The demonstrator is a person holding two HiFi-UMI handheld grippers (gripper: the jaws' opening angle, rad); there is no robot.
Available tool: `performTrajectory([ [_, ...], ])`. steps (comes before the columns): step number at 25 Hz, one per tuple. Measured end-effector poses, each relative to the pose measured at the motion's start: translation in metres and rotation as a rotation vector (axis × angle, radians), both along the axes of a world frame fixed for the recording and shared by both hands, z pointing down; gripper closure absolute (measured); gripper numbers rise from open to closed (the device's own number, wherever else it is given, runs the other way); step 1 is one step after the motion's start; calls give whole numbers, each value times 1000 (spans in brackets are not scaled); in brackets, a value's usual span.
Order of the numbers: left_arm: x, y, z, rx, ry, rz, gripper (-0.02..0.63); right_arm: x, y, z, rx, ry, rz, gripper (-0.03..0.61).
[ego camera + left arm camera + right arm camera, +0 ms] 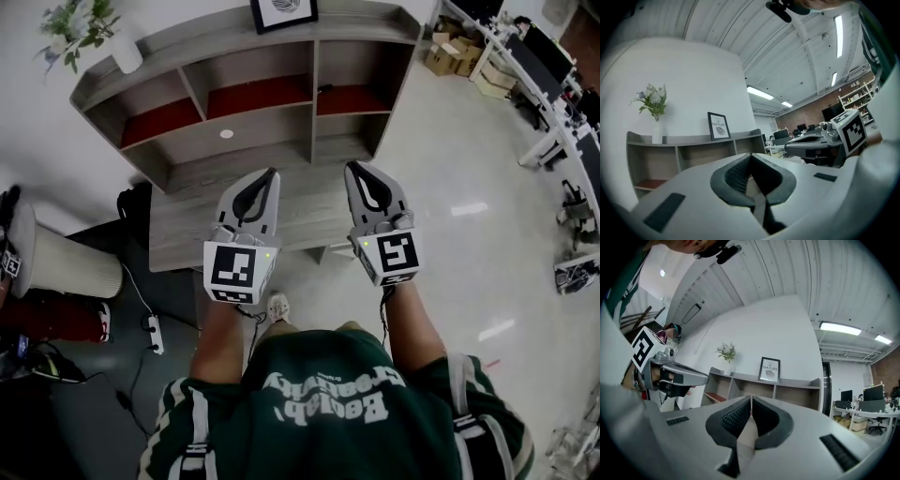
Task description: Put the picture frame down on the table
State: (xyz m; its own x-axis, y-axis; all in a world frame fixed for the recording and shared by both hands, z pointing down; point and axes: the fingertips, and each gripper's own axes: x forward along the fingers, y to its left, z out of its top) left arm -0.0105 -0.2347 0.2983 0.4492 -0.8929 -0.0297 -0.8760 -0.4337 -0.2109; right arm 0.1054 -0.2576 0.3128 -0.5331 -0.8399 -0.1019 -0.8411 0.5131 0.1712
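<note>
A black-framed picture [283,12] stands upright on top of the grey shelf unit [159,47], against the wall. It also shows far ahead as a framed print [718,125] in the left gripper view and a framed print [769,369] in the right gripper view. My left gripper [272,174] is held in front of the low table [309,211], jaws shut with nothing between them. My right gripper [352,169] is level with it, also shut and empty. Both are well short of the frame.
A white vase of flowers [94,33] stands on the shelf top at the left. The cubbies have red backs [255,94]. A white cylinder bin [66,265] and a power strip [155,334] lie at left on the floor. Desks and boxes [525,56] stand at right.
</note>
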Motion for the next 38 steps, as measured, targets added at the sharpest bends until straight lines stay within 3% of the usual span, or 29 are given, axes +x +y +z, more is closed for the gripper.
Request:
performTrajectory([
  [11,65,119,11,-9,53,-93,597,59,109,25,-24,4,-113,541],
  [17,89,159,11,3,28,-145,597,88,154,31,-31,-15,-132,541],
  [24,98,191,17,5,-50,-190,597,102,183,26,-21,-20,-143,541],
  [38,90,208,18,52,-59,-243,597,100,198,22,-8,-12,-169,541],
])
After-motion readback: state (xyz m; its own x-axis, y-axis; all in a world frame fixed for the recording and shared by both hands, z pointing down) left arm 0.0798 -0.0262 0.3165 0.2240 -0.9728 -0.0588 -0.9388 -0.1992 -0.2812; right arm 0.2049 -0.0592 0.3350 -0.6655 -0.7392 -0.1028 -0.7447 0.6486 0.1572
